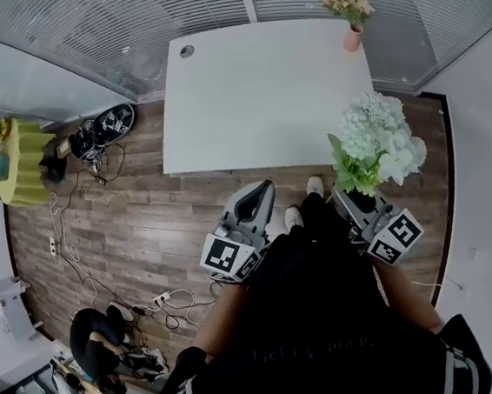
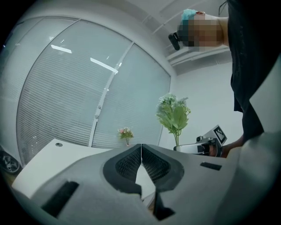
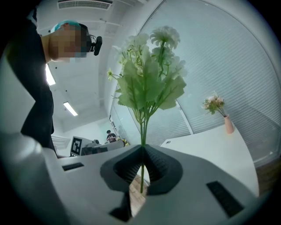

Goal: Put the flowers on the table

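A bunch of white flowers with green leaves [image 1: 376, 141] stands upright in my right gripper [image 1: 357, 197], which is shut on its stems [image 3: 142, 132]. The blooms [image 3: 151, 66] rise above the jaws in the right gripper view and show in the left gripper view as a green spray [image 2: 173, 114]. It hangs off the white table's [image 1: 261, 94] near right corner, above the wooden floor. My left gripper [image 1: 259, 195] is shut with nothing in it, near the table's front edge. A pink vase of pink flowers [image 1: 348, 8] stands at the table's far right corner.
Glass walls with blinds [image 1: 106, 31] close in the table's far side. Cables and gear [image 1: 103, 128] lie on the wooden floor at the left, next to a yellow-covered stand [image 1: 24, 163]. Another person [image 1: 100, 343] crouches at the lower left.
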`<action>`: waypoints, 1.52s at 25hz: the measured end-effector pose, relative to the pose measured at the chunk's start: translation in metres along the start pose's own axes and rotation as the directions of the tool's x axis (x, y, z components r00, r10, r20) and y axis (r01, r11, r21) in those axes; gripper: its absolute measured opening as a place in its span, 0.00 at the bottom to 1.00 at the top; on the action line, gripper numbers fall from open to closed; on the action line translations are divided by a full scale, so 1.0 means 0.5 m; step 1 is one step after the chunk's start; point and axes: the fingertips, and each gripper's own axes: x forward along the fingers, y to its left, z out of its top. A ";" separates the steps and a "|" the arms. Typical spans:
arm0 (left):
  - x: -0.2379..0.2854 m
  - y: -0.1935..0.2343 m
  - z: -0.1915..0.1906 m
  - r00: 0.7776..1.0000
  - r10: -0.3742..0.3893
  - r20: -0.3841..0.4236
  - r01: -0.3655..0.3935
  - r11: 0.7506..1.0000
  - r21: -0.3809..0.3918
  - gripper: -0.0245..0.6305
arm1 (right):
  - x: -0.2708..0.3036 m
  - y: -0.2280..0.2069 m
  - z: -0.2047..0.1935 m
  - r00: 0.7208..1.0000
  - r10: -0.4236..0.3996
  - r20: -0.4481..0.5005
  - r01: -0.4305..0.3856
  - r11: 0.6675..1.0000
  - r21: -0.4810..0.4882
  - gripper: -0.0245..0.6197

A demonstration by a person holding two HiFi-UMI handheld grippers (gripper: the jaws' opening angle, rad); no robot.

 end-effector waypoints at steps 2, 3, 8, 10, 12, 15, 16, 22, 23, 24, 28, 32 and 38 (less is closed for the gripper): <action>0.017 0.005 0.008 1.000 0.006 0.003 -0.006 1.000 0.007 0.07 | 0.010 -0.017 0.008 1.000 0.013 -0.001 -0.013 1.000 -0.004 0.09; 0.027 0.010 0.015 1.000 0.009 0.004 -0.010 1.000 0.012 0.07 | 0.019 -0.027 0.017 1.000 0.020 -0.002 -0.021 1.000 -0.004 0.09; 0.132 0.080 0.070 1.000 0.027 0.002 -0.027 1.000 0.000 0.07 | 0.112 -0.118 0.090 0.998 0.049 -0.034 -0.049 0.999 -0.009 0.09; 0.155 0.090 0.073 0.999 0.035 -0.003 -0.035 0.999 0.001 0.07 | 0.127 -0.141 0.098 0.997 0.055 -0.049 -0.056 0.998 -0.015 0.09; 0.158 0.087 0.066 0.999 0.045 -0.005 -0.045 0.999 0.000 0.07 | 0.122 -0.146 0.090 0.997 0.062 -0.054 -0.062 0.998 -0.006 0.09; 0.162 0.084 0.051 0.998 0.059 -0.001 -0.059 0.998 -0.019 0.07 | 0.114 -0.155 0.074 0.995 0.072 -0.065 -0.073 0.997 -0.003 0.09; 0.165 0.083 0.050 0.998 0.063 0.004 -0.063 0.998 -0.027 0.07 | 0.113 -0.159 0.069 0.995 0.076 -0.070 -0.077 0.997 -0.005 0.09; 0.179 0.070 0.047 0.997 0.076 0.030 -0.075 0.997 -0.021 0.07 | 0.107 -0.175 0.056 0.991 0.103 -0.084 -0.106 0.994 -0.025 0.09; 0.181 0.067 0.045 0.996 0.077 0.032 -0.077 0.997 -0.022 0.07 | 0.108 -0.177 0.054 0.991 0.107 -0.084 -0.109 0.994 -0.025 0.09; 0.182 0.063 0.044 0.996 0.078 0.035 -0.077 0.997 -0.023 0.07 | 0.108 -0.178 0.054 0.990 0.110 -0.086 -0.113 0.993 -0.024 0.09; 0.183 0.048 0.036 0.995 0.090 0.033 -0.089 0.996 -0.011 0.07 | 0.104 -0.191 0.043 0.989 0.108 -0.099 -0.111 0.994 -0.021 0.09; 0.208 0.043 0.006 0.995 0.100 0.009 -0.100 0.995 -0.017 0.07 | 0.098 -0.241 0.010 0.985 0.072 -0.153 -0.075 0.997 -0.012 0.09; 0.289 0.123 -0.009 0.993 0.092 -0.071 -0.093 0.996 -0.013 0.07 | 0.185 -0.331 0.018 0.969 0.036 -0.246 -0.037 0.999 -0.002 0.09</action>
